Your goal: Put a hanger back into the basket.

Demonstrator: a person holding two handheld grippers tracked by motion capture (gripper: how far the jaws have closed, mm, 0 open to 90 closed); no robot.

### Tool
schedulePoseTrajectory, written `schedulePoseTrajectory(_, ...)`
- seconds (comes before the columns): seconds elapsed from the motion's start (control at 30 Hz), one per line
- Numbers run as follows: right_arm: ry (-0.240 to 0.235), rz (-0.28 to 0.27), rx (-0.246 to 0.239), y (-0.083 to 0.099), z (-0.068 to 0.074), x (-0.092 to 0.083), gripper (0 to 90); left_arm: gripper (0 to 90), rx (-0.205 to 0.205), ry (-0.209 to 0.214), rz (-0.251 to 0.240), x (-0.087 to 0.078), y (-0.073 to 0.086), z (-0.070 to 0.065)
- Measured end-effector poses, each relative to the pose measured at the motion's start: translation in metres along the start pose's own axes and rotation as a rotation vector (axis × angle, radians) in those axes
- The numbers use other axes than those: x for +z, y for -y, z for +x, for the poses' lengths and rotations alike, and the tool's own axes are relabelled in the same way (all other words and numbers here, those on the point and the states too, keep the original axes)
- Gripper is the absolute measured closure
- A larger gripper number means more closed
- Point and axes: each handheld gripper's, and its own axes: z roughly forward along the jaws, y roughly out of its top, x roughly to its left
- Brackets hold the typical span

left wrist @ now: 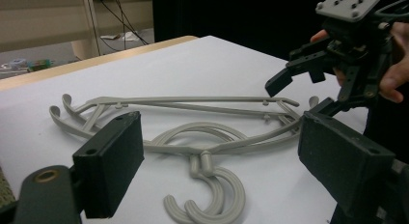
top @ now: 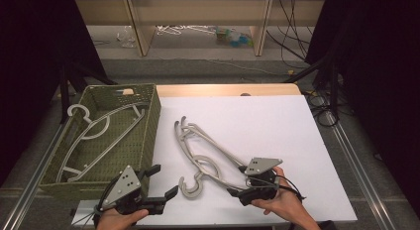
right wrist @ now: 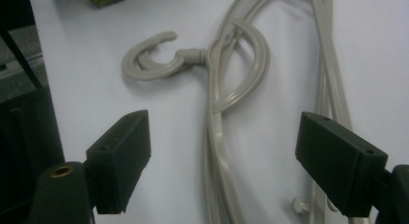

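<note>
Currently, taking the woven basket [top: 148,126] as the reference mark and reading from left to right: the basket stands at the left edge of the white table [top: 277,126], and one grey hanger [top: 94,128] already lies inside it, hook toward the far wall, which suggests the work in hand is collecting hangers into it. Just in front of the basket's near right corner, the left gripper [top: 161,183] is held low over the table with its jaws spread wide and nothing between them; it points rightward at the hooks, apparently staged to take that end. Right of the basket, flat on the white surface and clear of its wall, lies a pair of stacked hangers [top: 208,158], arms running away toward the far side and hooks [top: 190,186] curling toward the near edge. Farther right again, the right gripper [top: 236,183] is positioned at the near end of the hanger arms, jaws likewise apart; in the right gripper view the arms [right wrist: 217,151] pass between the two pads without contact. Judged from this layout, the straddling position is preparation for a grasp on the arms, not yet made. Overlapping arms may slip or separate when lifted.
</note>
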Motion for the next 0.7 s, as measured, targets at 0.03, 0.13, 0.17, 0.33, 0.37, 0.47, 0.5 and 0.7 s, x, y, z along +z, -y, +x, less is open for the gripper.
schedulePoseTrajectory(0.03, 0.002, 0.014, -0.005, -0.001, -0.001, 0.003, 21.1, 16.0, 0.000, -0.002, 0.004, 0.000, 0.001, -0.001)
schedulePoseTrajectory(0.13, 0.010, 0.040, -0.008, -0.002, -0.001, 0.011, 22.1, 16.0, -0.007, -0.003, 0.010, 0.001, 0.002, -0.004)
schedulePoseTrajectory(0.17, 0.015, 0.054, -0.010, -0.003, -0.001, 0.017, 24.4, 16.0, 0.022, 0.003, 0.008, 0.002, 0.003, -0.004)
schedulePoseTrajectory(0.33, 0.024, 0.102, -0.031, -0.006, -0.003, 0.029, 29.2, 16.0, 0.035, 0.007, 0.024, 0.004, 0.007, -0.007)
schedulePoseTrajectory(0.37, 0.011, 0.132, -0.022, -0.007, -0.004, 0.036, 32.7, 16.0, 0.007, 0.003, 0.029, 0.005, 0.008, -0.011)
schedulePoseTrajectory(0.47, -0.012, 0.185, -0.037, -0.010, -0.006, 0.046, 40.5, 16.0, 0.027, 0.017, 0.033, 0.005, 0.008, -0.012)
schedulePoseTrajectory(0.5, -0.023, 0.202, -0.040, -0.010, -0.005, 0.050, 44.0, 16.1, 0.018, 0.017, 0.035, 0.006, 0.008, -0.013)
schedulePoseTrajectory(0.7, -0.053, 0.253, -0.062, -0.012, -0.005, 0.061, 54.7, 16.2, 0.034, 0.022, 0.038, 0.007, 0.009, -0.012)
